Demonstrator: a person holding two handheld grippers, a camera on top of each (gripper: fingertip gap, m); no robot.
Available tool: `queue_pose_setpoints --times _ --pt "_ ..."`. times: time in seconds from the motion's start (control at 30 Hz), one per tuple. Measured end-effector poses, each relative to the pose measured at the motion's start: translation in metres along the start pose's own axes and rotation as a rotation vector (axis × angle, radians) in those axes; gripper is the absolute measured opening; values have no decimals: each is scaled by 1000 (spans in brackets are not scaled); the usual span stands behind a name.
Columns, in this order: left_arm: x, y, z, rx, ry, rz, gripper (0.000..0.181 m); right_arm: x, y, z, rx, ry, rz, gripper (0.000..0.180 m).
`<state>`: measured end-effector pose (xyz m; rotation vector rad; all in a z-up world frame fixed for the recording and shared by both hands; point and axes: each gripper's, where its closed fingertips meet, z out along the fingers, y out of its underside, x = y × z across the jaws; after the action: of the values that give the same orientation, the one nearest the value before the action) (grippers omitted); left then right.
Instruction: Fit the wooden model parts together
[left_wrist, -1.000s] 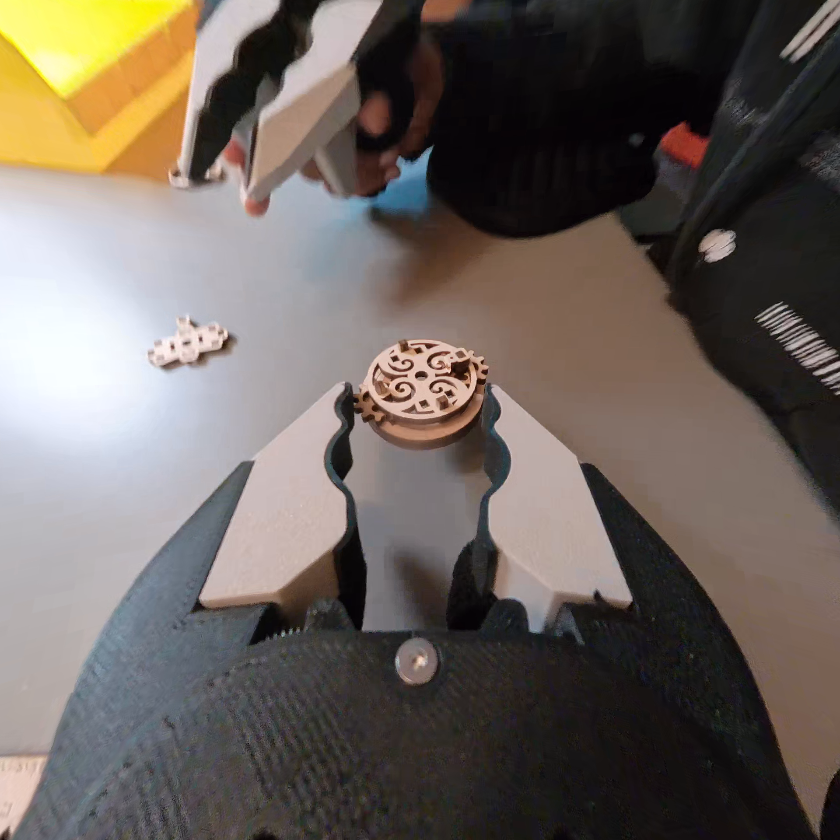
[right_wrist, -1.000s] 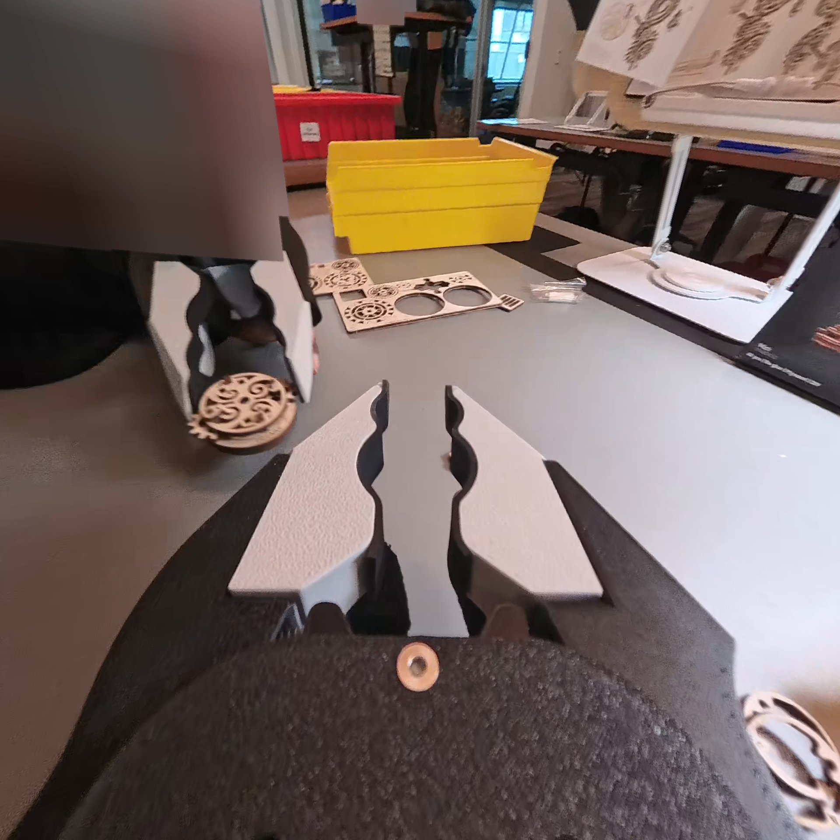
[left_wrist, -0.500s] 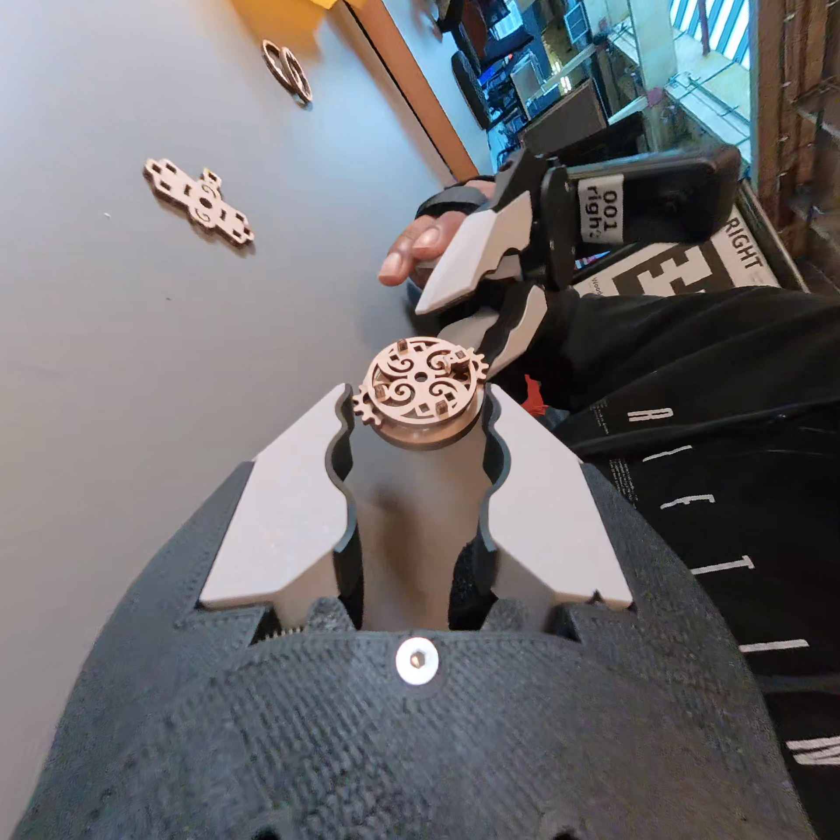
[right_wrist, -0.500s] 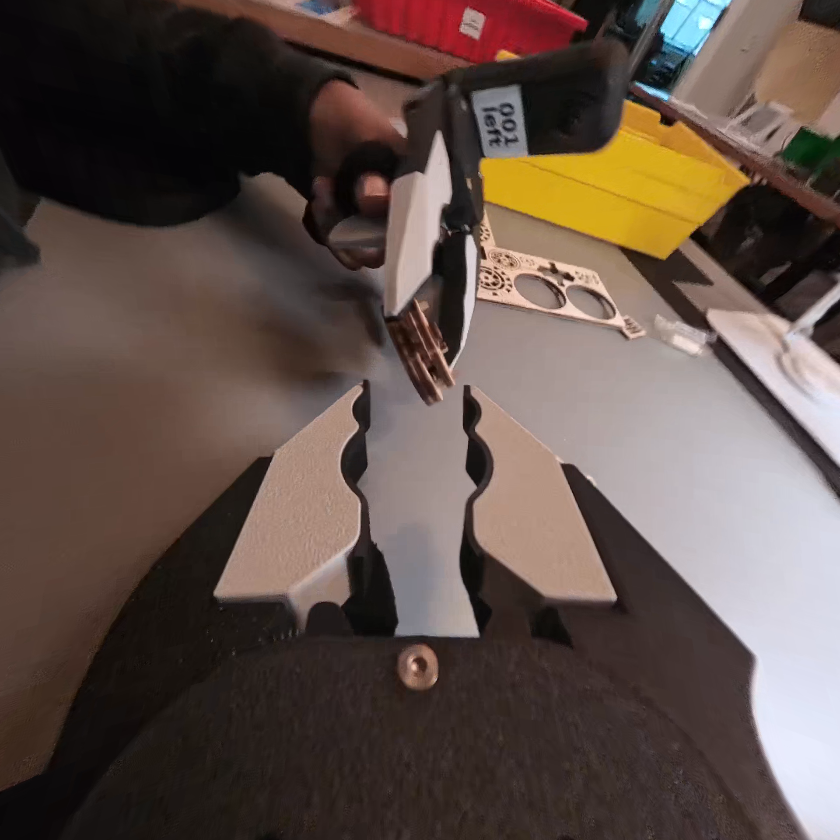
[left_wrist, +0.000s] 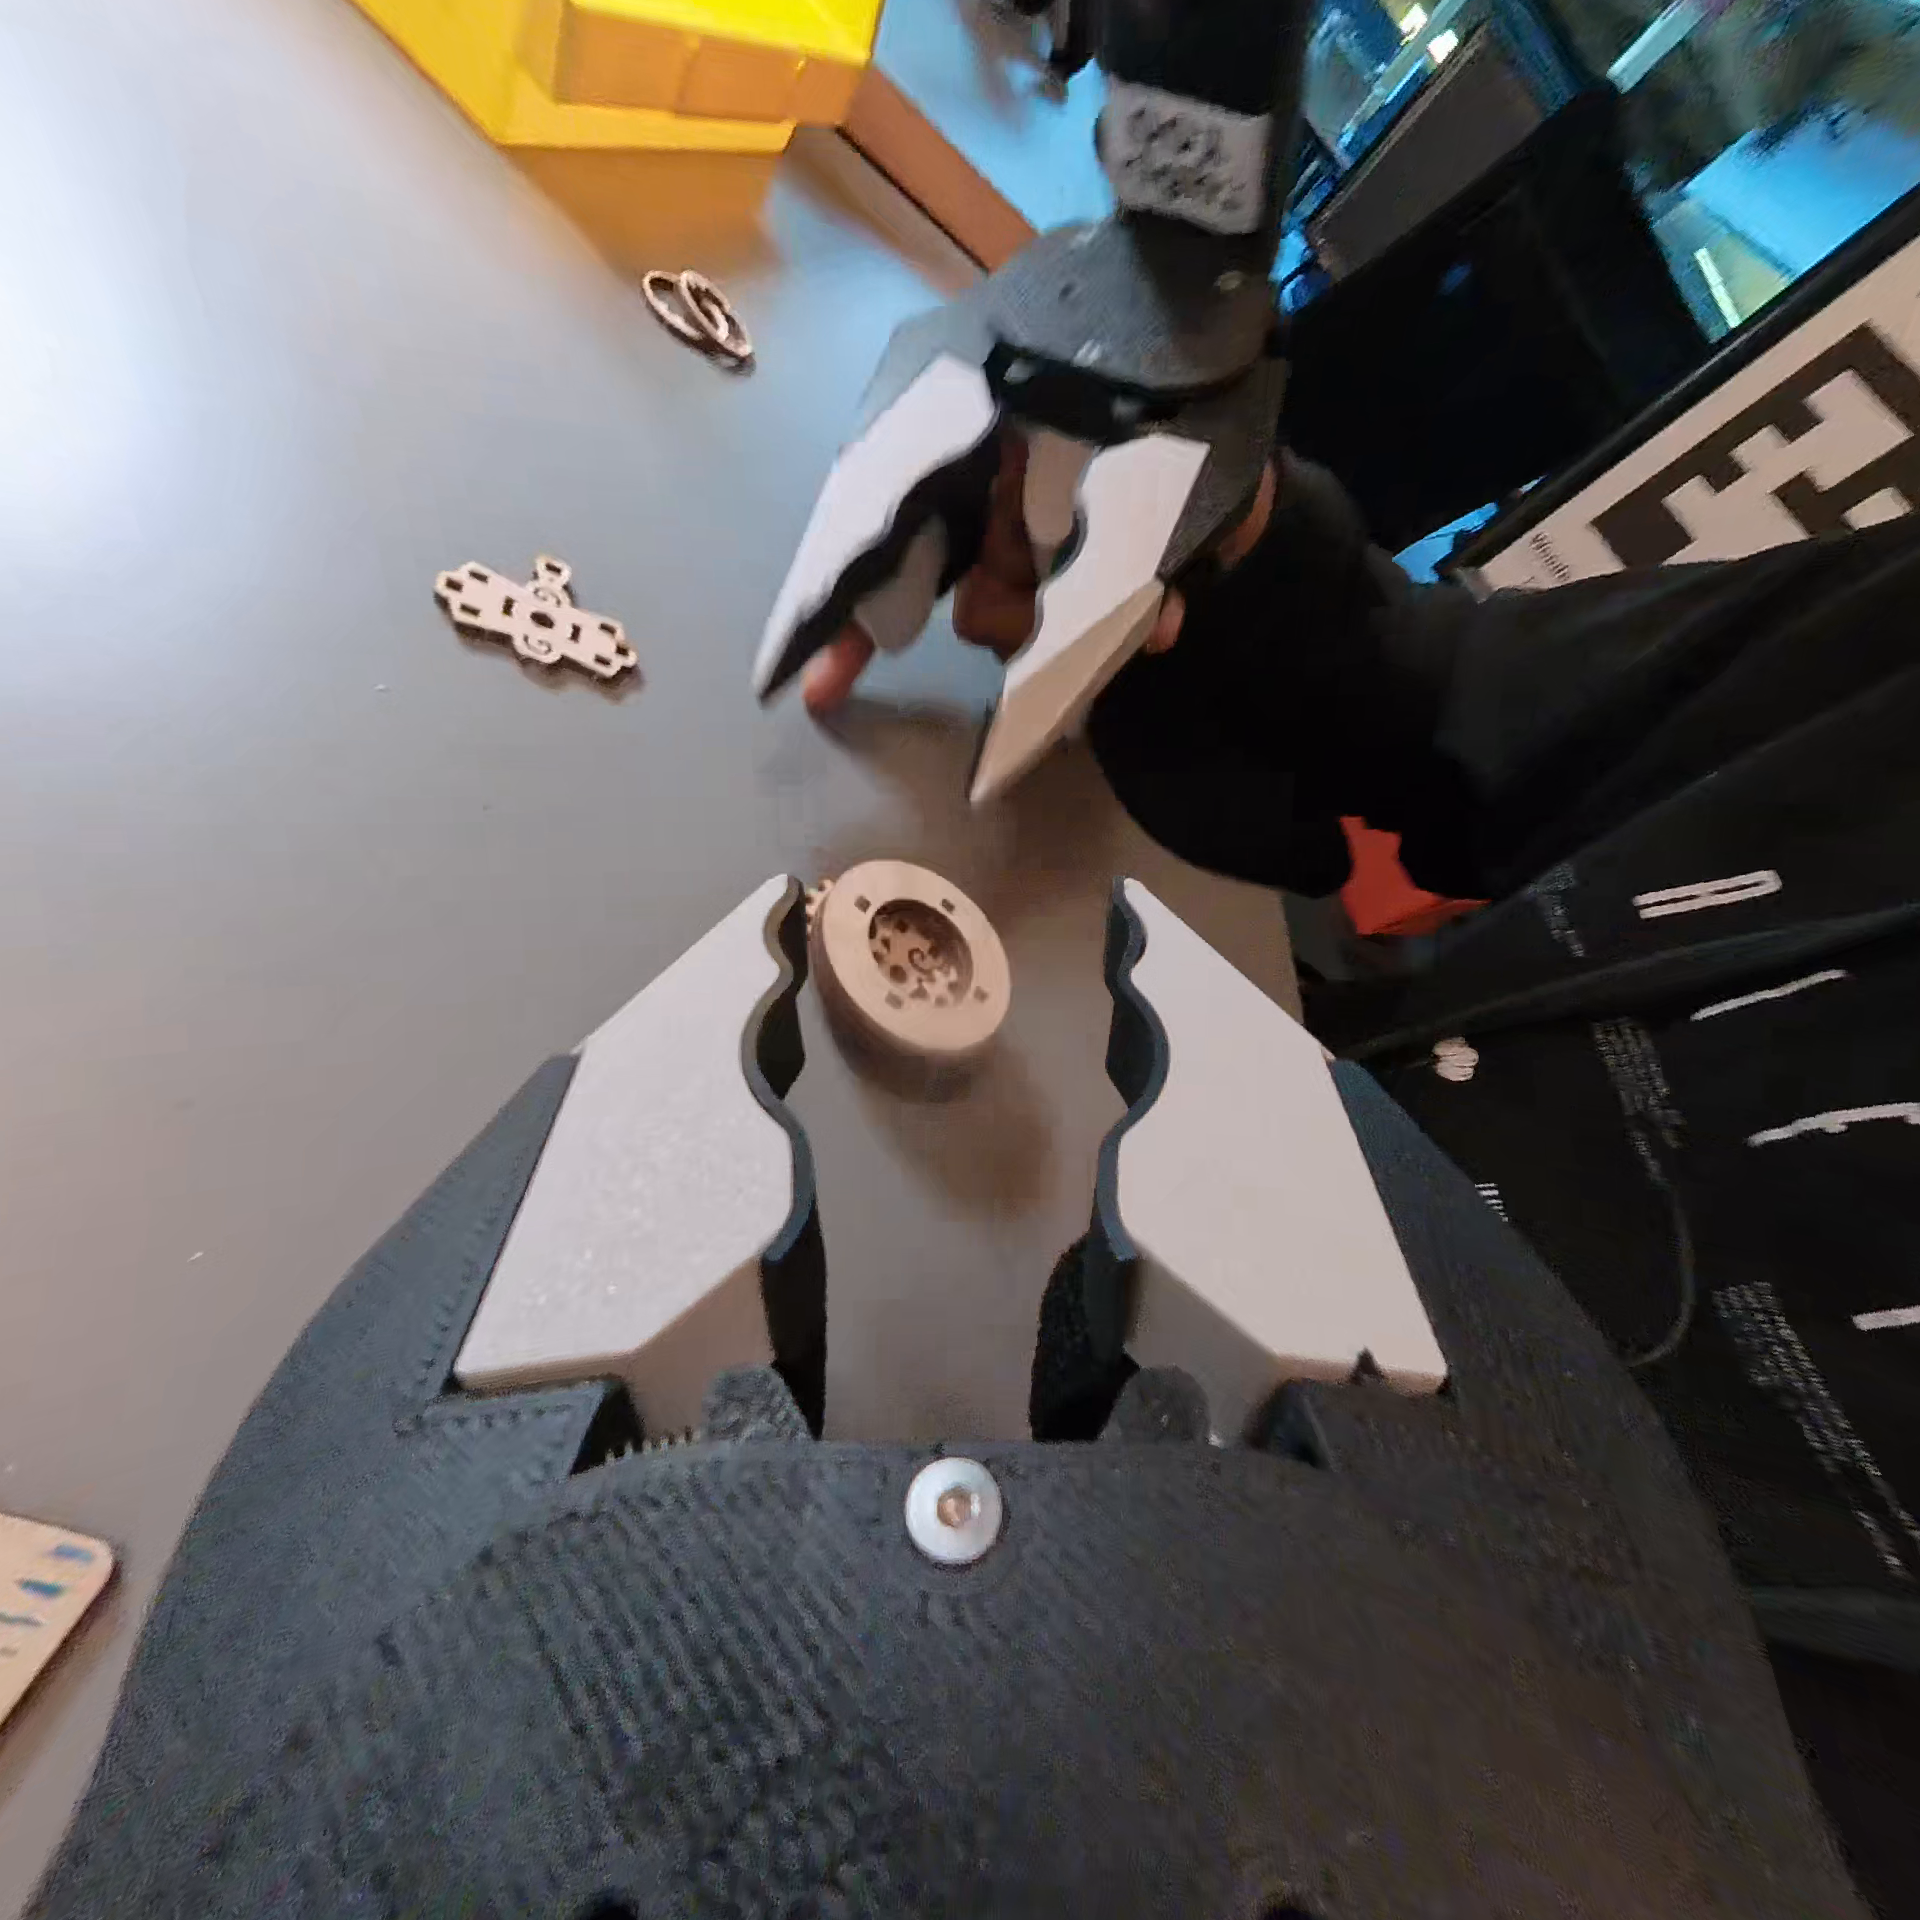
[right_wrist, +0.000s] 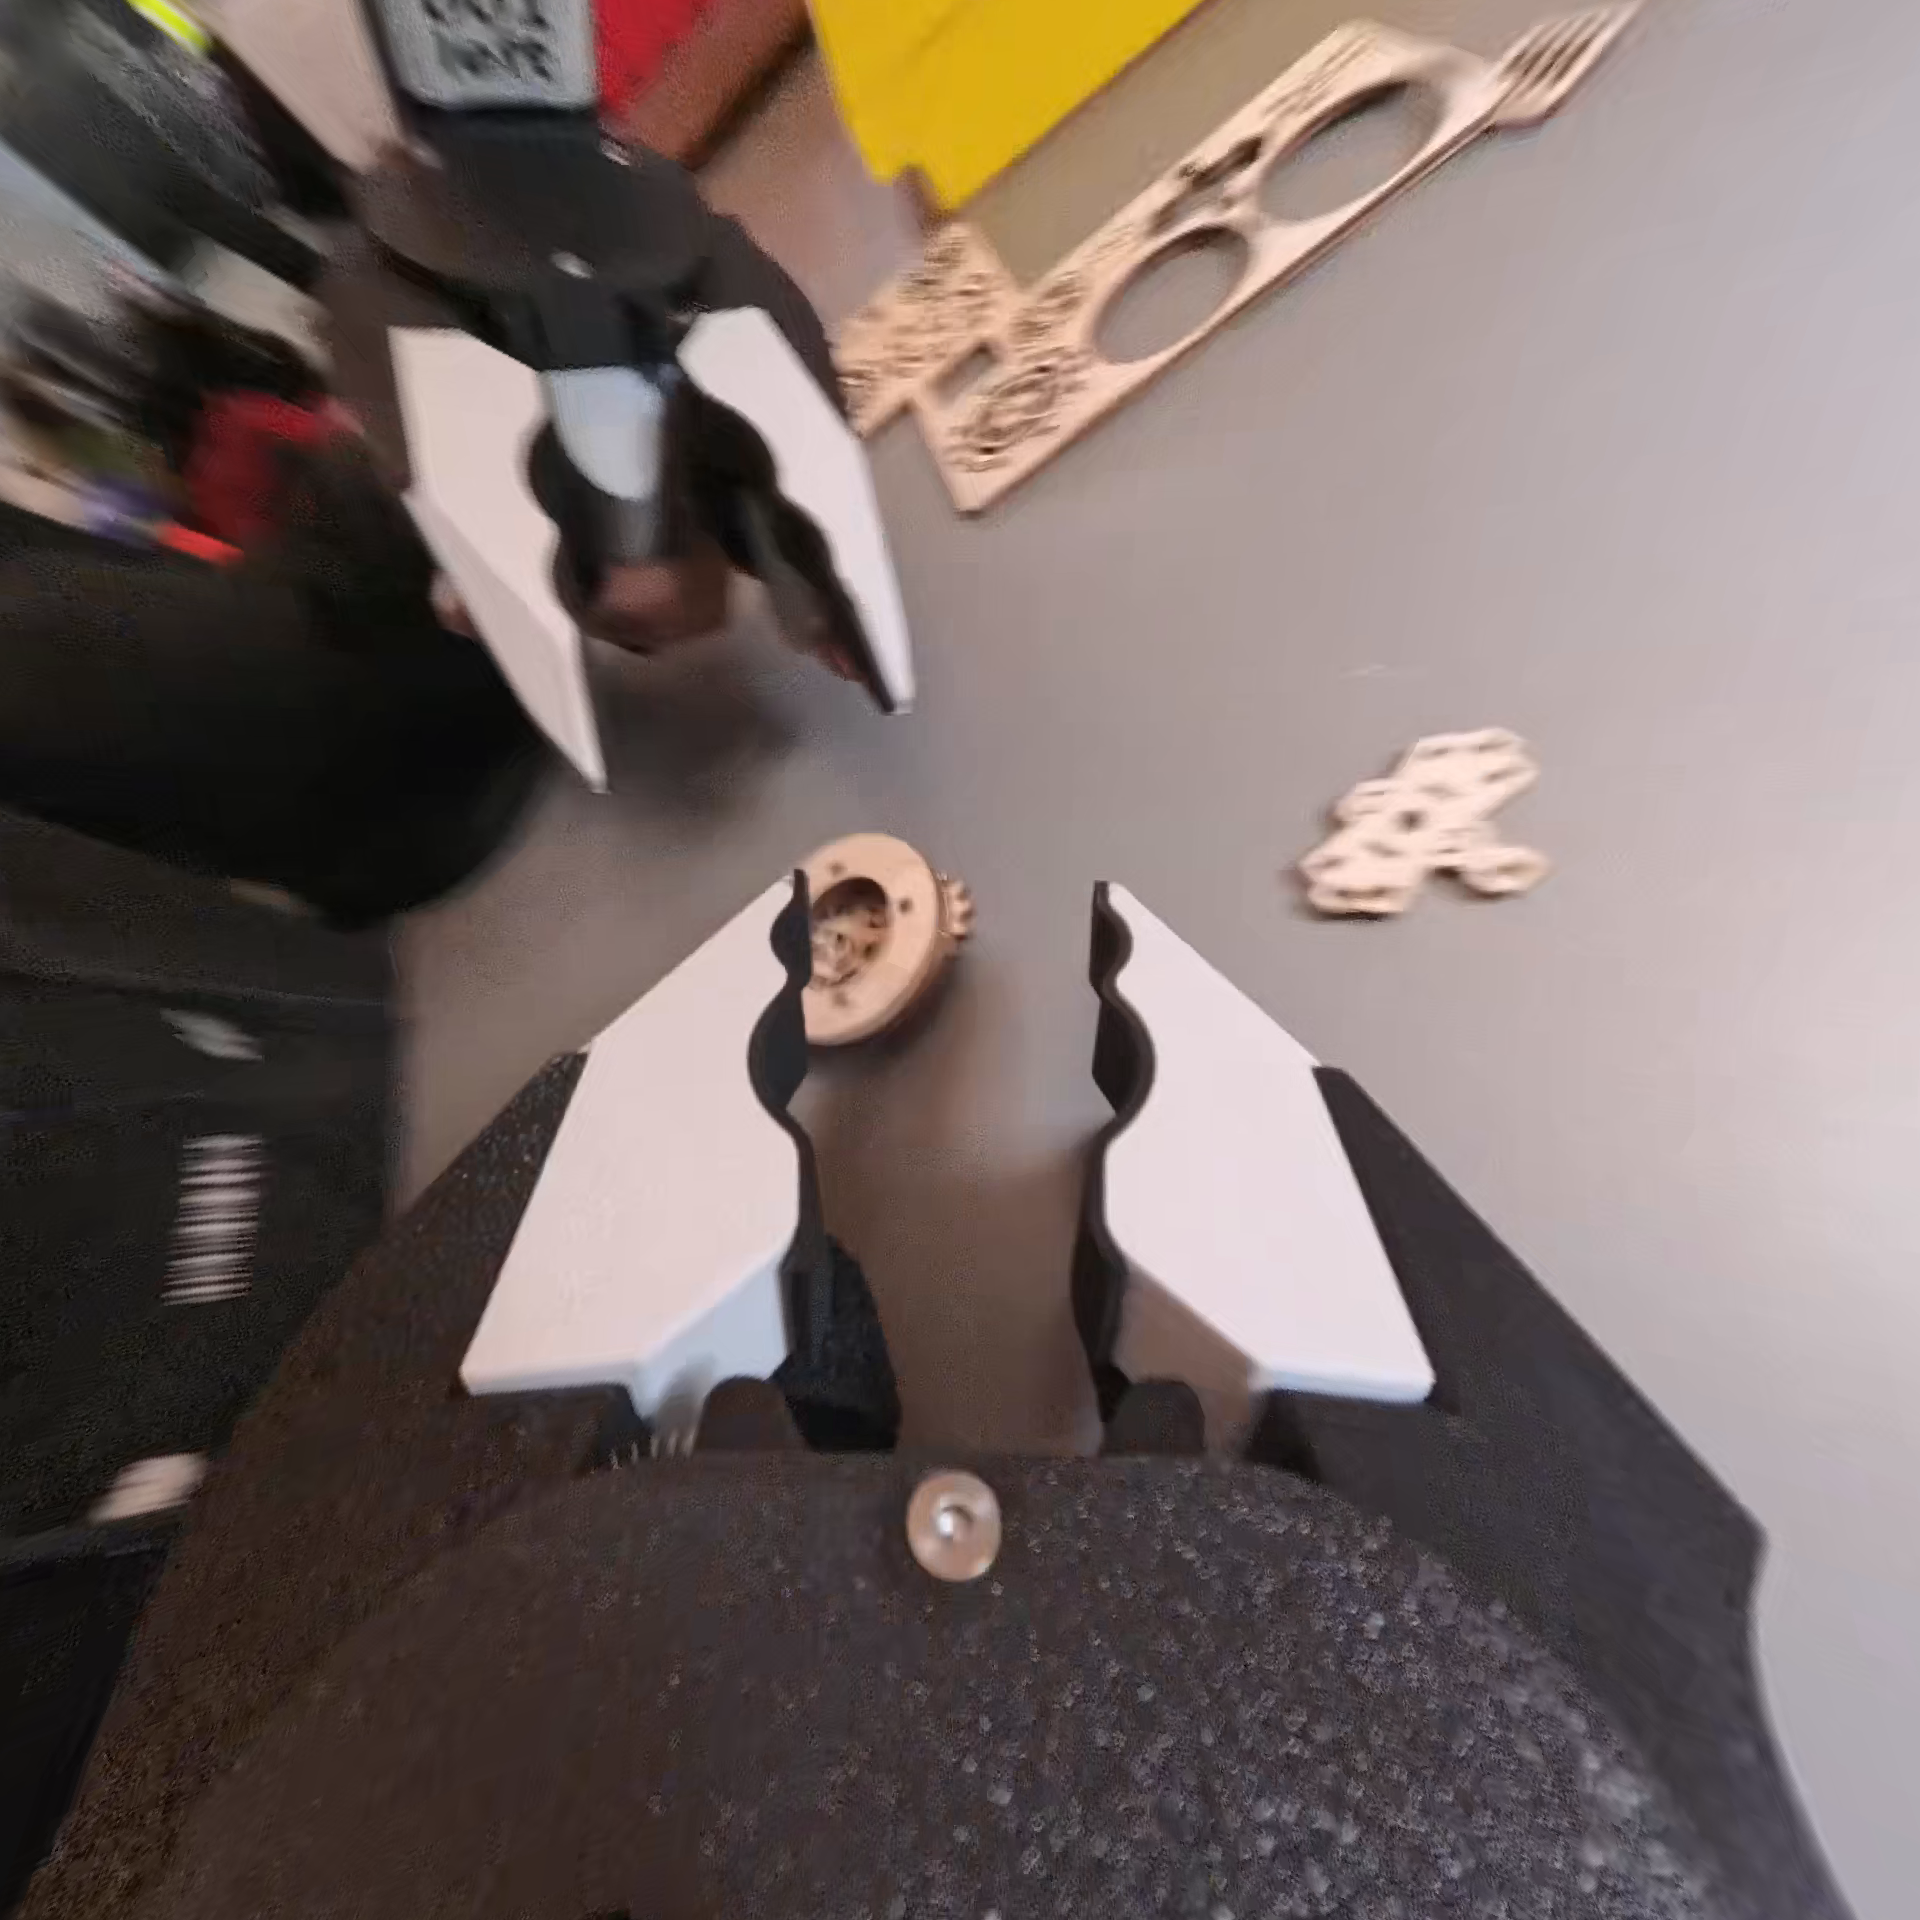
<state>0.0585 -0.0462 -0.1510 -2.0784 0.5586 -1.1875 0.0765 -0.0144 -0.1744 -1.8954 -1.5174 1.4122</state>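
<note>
The round wooden disc assembly (left_wrist: 909, 977) lies loose on the grey table (left_wrist: 260, 935), hollow ring side up, with a small gear at its edge. My left gripper (left_wrist: 951, 888) is open and empty, and the disc sits between its fingertips, close to the left finger. In the right wrist view the disc (right_wrist: 868, 951) lies by the left fingertip of my right gripper (right_wrist: 948, 886), which is open and empty. Each gripper also shows opposite the other: the right gripper (left_wrist: 873, 740) and the left gripper (right_wrist: 748, 743), both open.
A cross-shaped wooden piece (left_wrist: 535, 623) lies to the side of the disc and also shows in the right wrist view (right_wrist: 1418, 826). Two wooden rings (left_wrist: 696, 312) lie near a yellow bin (left_wrist: 665, 62). A punched-out wooden sheet (right_wrist: 1195, 270) lies farther off. A person's dark sleeve (left_wrist: 1351, 727) borders the table. Tip to tip, the grippers are about 5 cm apart.
My left gripper has opened and let go of the disc, which now lies on the table with its other side up. My right gripper has opened wider and come over the disc.
</note>
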Motion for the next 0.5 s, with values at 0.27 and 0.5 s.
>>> queue_pose_setpoints --times 0.27,0.5 --pt "-16 32 8 -201 -128 138 65 -10 12 -12 -94 44 -276 50" --pt "-19 50 23 -340 -211 360 64 -20 35 16 -259 97 -433 50"
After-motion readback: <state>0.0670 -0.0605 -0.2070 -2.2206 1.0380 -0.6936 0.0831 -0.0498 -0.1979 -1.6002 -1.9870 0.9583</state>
